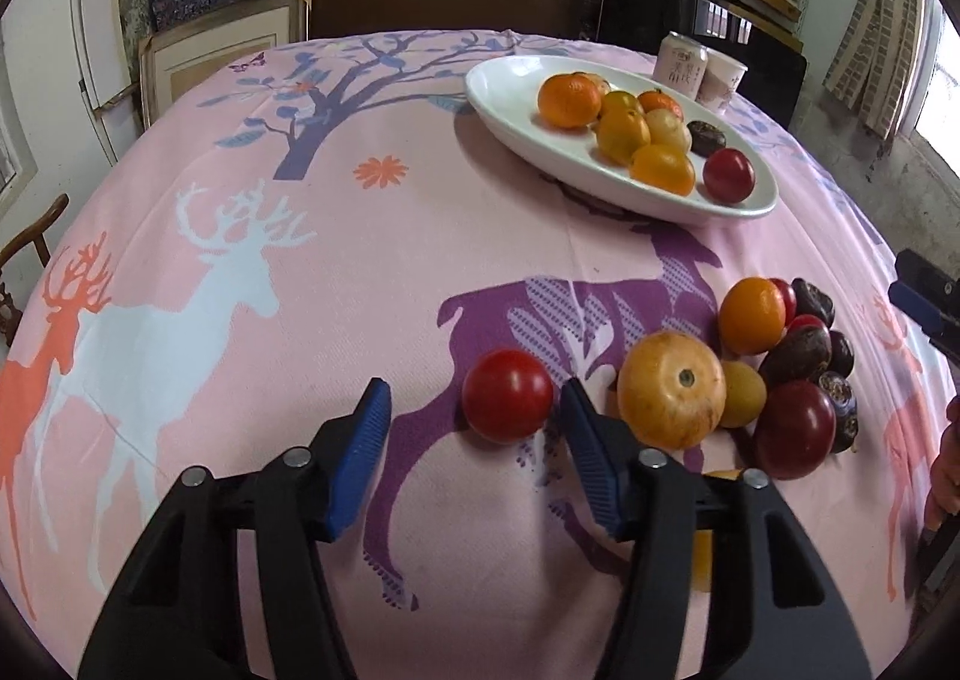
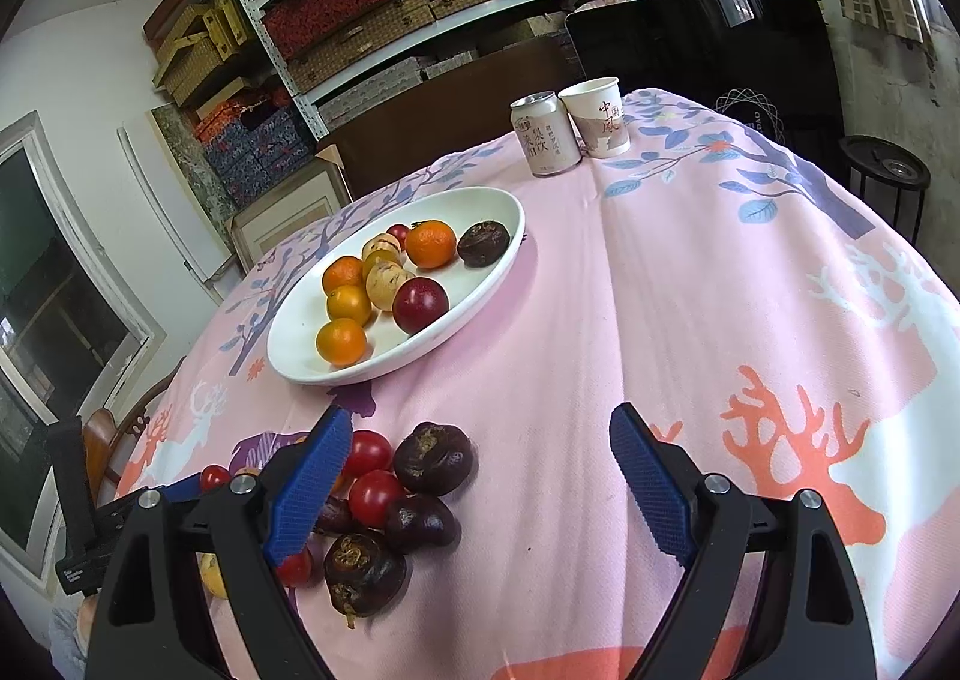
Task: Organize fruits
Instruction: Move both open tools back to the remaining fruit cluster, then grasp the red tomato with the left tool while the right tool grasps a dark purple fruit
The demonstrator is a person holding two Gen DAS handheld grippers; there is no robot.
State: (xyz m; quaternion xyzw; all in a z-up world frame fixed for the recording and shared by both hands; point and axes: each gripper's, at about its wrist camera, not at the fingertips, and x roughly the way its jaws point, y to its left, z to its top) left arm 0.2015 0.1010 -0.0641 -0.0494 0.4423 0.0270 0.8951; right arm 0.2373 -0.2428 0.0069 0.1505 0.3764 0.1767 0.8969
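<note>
A white oval plate (image 1: 510, 116) at the back holds several oranges, pale fruits, a dark one and a red one; it also shows in the right wrist view (image 2: 498, 260). A loose pile of fruit lies on the cloth: a big yellow-orange fruit (image 1: 671, 389), an orange (image 1: 751, 315), red and dark purple ones (image 2: 433, 458). My left gripper (image 1: 474, 410) is open, low over the cloth, with a red tomato (image 1: 507, 395) just ahead between the fingertips. My right gripper (image 2: 480, 452) is open and empty, its left finger (image 2: 309, 485) over the pile's edge.
A drink can (image 2: 545, 134) and a paper cup (image 2: 595, 117) stand at the table's far edge. The pink deer-print tablecloth (image 1: 240, 260) covers the round table. Shelves with boxes and a dark chair stand behind. The right gripper's tip shows at the left view's right edge (image 1: 924, 302).
</note>
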